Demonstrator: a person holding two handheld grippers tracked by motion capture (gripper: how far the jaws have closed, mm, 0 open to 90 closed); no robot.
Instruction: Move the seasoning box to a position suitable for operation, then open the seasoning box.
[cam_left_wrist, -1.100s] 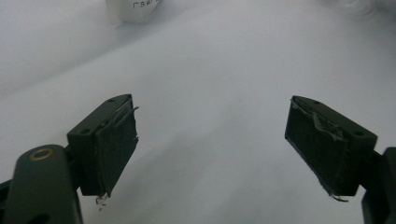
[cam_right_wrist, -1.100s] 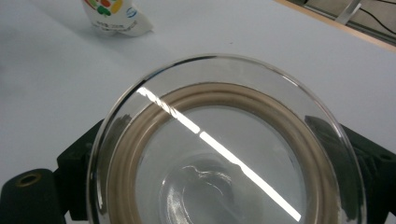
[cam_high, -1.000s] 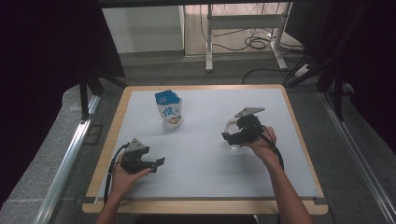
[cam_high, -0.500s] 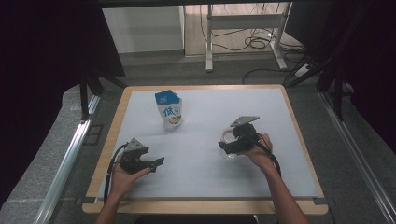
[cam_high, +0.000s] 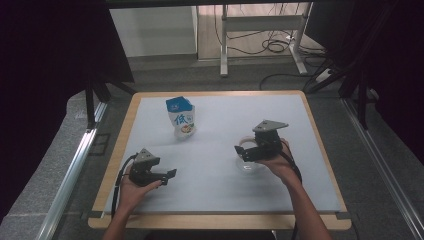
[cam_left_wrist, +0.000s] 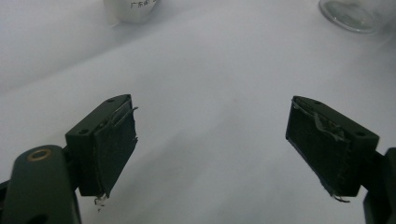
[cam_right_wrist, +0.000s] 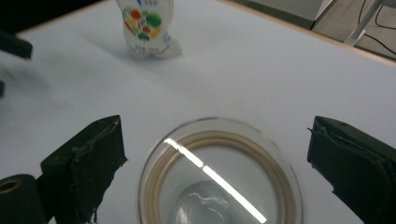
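Right gripper (cam_right_wrist: 212, 177): jaws wide apart, just opened further, straddling the glass (cam_right_wrist: 219, 177), pads clear of the rim on both sides. Glass upright on the white table (cam_high: 215, 165), right of centre, well apart from the milk carton (cam_high: 181, 119). Best next: centre on the rim, drop lower, close slowly and evenly, no tipping. Left gripper (cam_left_wrist: 212, 149): open, empty, low over bare table.
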